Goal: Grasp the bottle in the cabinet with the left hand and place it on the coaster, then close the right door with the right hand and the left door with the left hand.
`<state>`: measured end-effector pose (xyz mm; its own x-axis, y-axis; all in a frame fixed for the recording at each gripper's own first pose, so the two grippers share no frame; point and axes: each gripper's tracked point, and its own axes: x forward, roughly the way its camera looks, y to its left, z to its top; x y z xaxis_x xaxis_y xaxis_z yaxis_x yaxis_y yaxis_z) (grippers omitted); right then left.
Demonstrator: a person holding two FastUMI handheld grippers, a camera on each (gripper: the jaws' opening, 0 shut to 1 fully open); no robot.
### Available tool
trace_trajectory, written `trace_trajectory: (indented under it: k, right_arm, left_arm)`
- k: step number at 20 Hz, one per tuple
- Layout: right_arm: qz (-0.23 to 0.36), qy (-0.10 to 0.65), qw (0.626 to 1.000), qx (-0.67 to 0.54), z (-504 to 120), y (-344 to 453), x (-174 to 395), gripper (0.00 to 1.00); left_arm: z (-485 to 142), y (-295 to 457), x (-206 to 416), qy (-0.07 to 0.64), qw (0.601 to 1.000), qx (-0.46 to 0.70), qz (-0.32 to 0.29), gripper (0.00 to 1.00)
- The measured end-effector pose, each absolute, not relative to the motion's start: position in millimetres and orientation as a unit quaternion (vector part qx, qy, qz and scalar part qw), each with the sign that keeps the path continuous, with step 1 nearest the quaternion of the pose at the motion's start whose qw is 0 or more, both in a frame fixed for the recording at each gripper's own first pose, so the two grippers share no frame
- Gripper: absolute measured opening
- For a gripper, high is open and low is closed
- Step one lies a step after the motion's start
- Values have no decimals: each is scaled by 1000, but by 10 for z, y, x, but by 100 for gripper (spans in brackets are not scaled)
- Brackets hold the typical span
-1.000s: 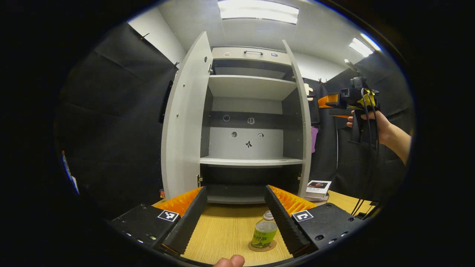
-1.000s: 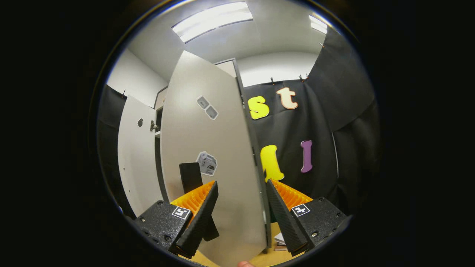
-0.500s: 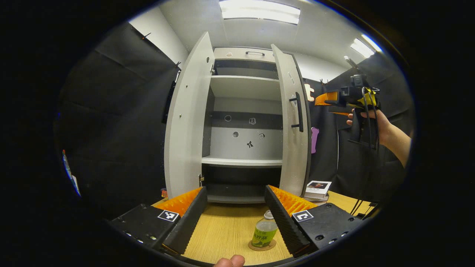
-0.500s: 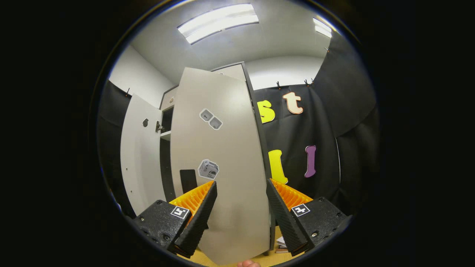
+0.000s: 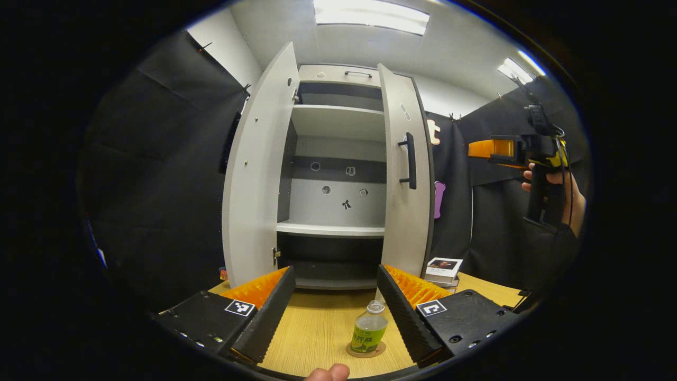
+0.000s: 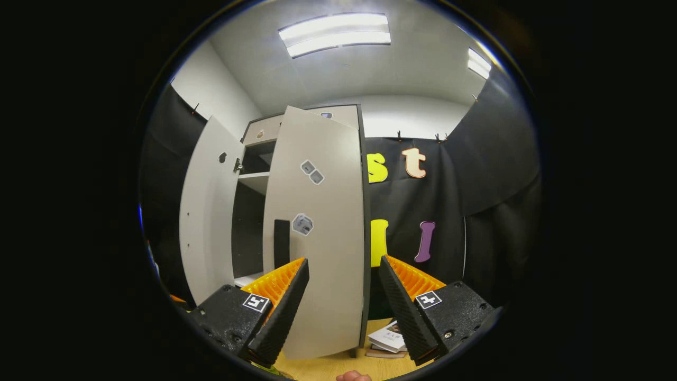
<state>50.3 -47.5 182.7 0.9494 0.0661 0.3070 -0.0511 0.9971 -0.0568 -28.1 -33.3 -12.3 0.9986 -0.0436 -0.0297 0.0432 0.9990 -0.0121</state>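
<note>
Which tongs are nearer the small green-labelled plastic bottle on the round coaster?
Left. The left tongs hang open just above the small green-labelled plastic bottle; the right tongs are raised far off, beside the grey cabinet's right door.

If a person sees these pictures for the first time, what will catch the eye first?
The tall cabinet, mid-scene: left door wide open, right door partly closed. Then the bottle on its coaster, on the table between the left gripper fingers.

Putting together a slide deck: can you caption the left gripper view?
Bottle stands on coaster; right door nearly closed, left door open.
</note>
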Motion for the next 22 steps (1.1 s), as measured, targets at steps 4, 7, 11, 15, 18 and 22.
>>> trace_trajectory:
  k: [4,7,11,15,18,22]
  right_arm:
    - [23,-137,990,-11,1457,-400,354,82]
    - [15,-119,993,-12,1198,-369,254,82]
    - [3,-89,996,-5,790,-364,128,82]
    - [1,-70,998,6,515,-347,34,83]
    - [-5,-65,998,5,358,-407,16,82]
    - [0,-58,998,7,262,-370,-7,82]
  left_arm:
    - [-107,-370,-229,17,999,-9,-35,95]
    - [-80,-399,-211,15,999,-4,-46,95]
    - [-38,-435,-180,10,999,-2,-51,95]
    - [-4,-489,-154,8,998,-9,-62,95]
    - [-11,-520,-146,13,997,-15,-69,99]
    - [235,-417,-173,-4,997,-48,-68,95]
